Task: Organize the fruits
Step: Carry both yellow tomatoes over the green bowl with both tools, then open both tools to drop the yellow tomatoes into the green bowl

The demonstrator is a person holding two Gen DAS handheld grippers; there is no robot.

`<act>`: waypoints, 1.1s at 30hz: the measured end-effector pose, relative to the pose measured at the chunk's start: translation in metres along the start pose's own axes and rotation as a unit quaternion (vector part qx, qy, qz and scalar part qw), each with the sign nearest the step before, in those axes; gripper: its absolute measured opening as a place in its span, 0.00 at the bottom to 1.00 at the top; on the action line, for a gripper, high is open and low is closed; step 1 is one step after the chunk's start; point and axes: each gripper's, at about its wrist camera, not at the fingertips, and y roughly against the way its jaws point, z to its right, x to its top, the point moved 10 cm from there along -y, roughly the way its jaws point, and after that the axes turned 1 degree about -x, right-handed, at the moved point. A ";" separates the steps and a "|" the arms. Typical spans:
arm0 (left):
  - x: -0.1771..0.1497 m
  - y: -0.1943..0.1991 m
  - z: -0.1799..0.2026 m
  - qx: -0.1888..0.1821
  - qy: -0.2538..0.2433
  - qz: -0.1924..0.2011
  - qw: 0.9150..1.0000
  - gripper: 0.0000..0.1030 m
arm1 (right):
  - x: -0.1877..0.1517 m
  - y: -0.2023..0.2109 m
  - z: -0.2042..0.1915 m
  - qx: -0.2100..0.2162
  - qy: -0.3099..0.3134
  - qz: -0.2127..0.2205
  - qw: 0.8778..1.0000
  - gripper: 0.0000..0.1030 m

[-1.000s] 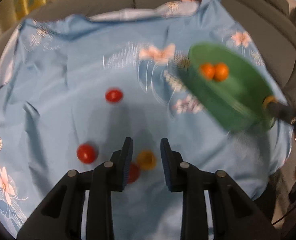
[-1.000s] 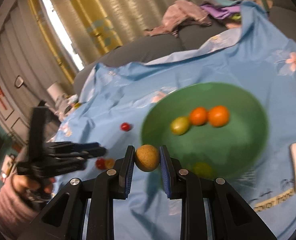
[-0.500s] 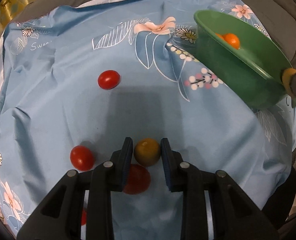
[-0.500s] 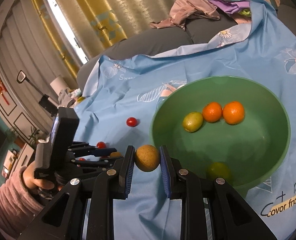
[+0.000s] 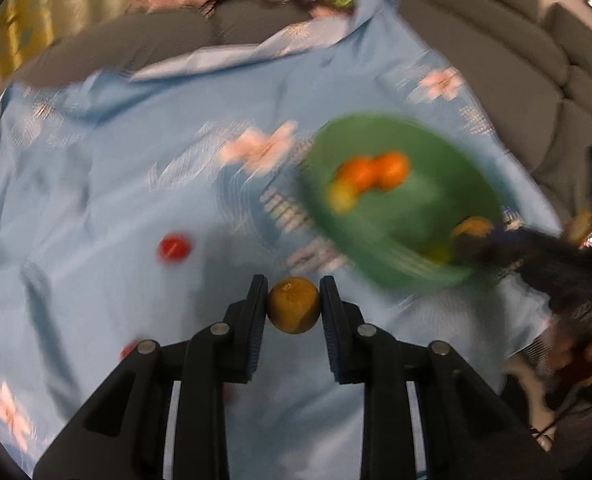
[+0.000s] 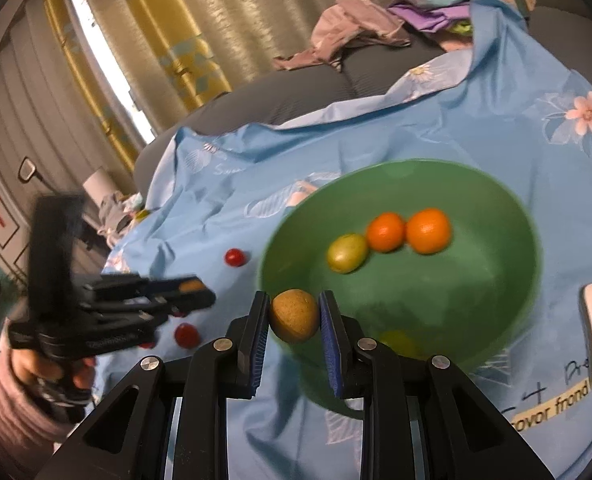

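Left wrist view is smeared by motion: the blue floral cloth point(image 5: 135, 184) fills most of the frame, and the green bowl point(image 5: 380, 256), which half a second ago sat at the upper right edge, now lies nearer the centre right. The left gripper point(image 5: 293, 312) has lifted off the cloth with its jaws clamped on a brown round fruit point(image 5: 293, 311), which a moment ago was still lying beside a red one. That reads as a finished pick, with the carry to the bowl likely next.

In the right wrist view the cloth point(image 6: 376, 152) covers the centre and right, and the bowl point(image 6: 508, 320) sits in the middle right. Inside it are two oranges point(image 6: 428, 231), touching side by side toward the far wall, a yellow-green fruit point(image 6: 346, 253) touching the left orange, and a dim yellowish fruit point(image 6: 398, 342) at the near wall. The right gripper point(image 6: 293, 316) is at the lower centre, its jaws closed on a speckled tan fruit point(image 6: 294, 315) over the bowl's near left rim; it has barely shifted, so that fruit is not yet dropped in.

Red cherry tomatoes remain loose on the cloth: one point(image 6: 235, 257) left of the bowl, another point(image 6: 186, 335) at lower left beneath the left gripper, which a hand in a pink sleeve point(image 6: 7, 404) carries.
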 end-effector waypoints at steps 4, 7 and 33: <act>0.023 -0.007 0.029 -0.017 -0.027 0.010 0.999 0.25 | 0.002 0.006 0.012 -0.016 -0.004 0.009 1.000 0.26; 0.031 -0.018 0.051 -0.028 -0.044 0.011 0.999 0.25 | 0.002 0.009 0.023 -0.032 -0.004 0.011 0.999 0.26; -0.061 0.049 -0.041 0.088 0.062 0.002 0.994 0.77 | 0.000 0.034 0.026 -0.042 -0.035 0.013 0.998 0.36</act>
